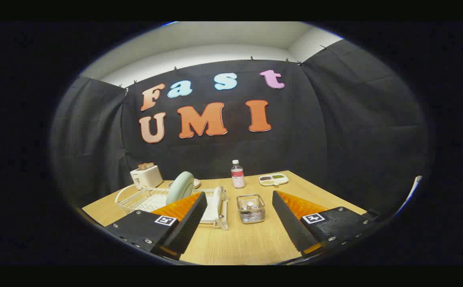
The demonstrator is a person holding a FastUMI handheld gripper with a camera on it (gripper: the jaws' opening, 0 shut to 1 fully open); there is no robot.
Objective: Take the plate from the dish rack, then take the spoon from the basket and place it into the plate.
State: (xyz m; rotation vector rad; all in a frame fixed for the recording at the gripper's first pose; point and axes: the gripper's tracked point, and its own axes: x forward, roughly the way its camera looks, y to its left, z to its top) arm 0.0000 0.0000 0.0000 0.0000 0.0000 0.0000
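A pale green plate (180, 187) stands on edge in the white wire dish rack (135, 199), just beyond my left finger (183, 221). A small metal wire basket (251, 208) sits on the wooden table (239, 239) ahead of the gap between my fingers; something pale and rounded rests inside it, too small to tell as the spoon. My gripper (239, 223) hovers above the table with its fingers wide apart and nothing between them. The right finger (291, 221) is to the right of the basket.
A white toaster (146, 176) with bread stands behind the rack. A water bottle (237, 174) and a white divided dish (273, 179) sit at the table's far side. A small pale bowl (196, 183) peeks out behind the plate.
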